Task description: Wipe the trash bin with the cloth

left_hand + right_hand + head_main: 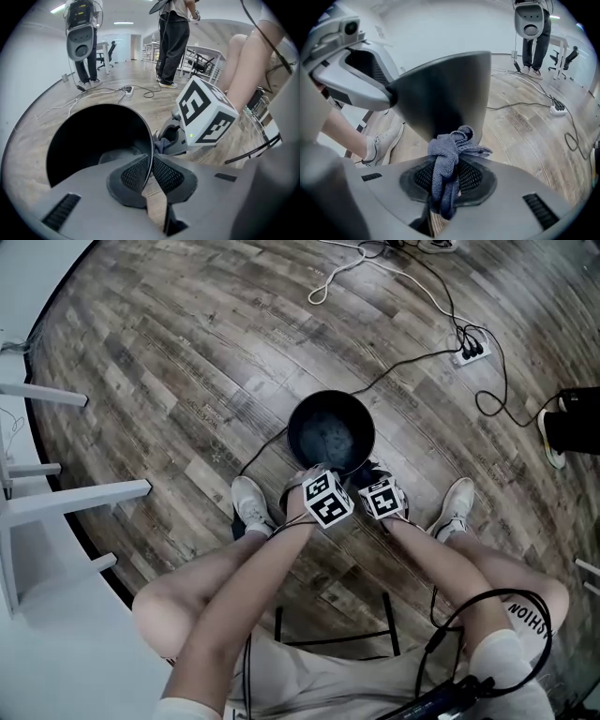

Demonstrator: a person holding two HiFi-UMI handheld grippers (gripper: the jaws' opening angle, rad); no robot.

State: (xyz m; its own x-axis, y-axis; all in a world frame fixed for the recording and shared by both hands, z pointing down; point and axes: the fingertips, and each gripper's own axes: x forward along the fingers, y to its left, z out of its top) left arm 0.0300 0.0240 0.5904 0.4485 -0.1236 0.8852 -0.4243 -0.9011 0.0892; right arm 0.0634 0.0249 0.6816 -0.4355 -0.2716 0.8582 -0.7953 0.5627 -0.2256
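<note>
**Head view.** A black bin point(330, 435) stands upright on the wood floor point(169, 381) with its mouth open upward. It sits just ahead of the seated person's white shoes point(251, 504). Both grippers meet at its near rim, with their marker cubes close together. A cable point(412, 362) runs from behind the bin to a power strip point(472, 353).

**Left gripper view.** The left gripper point(151, 164) has its jaws drawn narrow on the bin's rim. One pad is inside the wall and the other outside, so the thin edge is pinched between them.

**Right gripper view.** The right gripper point(447, 169) is clamped on a bunched blue-grey cloth point(449, 150). The cloth rises from between the pads and hangs below them. Its top fold appears to press against the bin's outer wall, though actual contact is hard to confirm from this angle.
</note>
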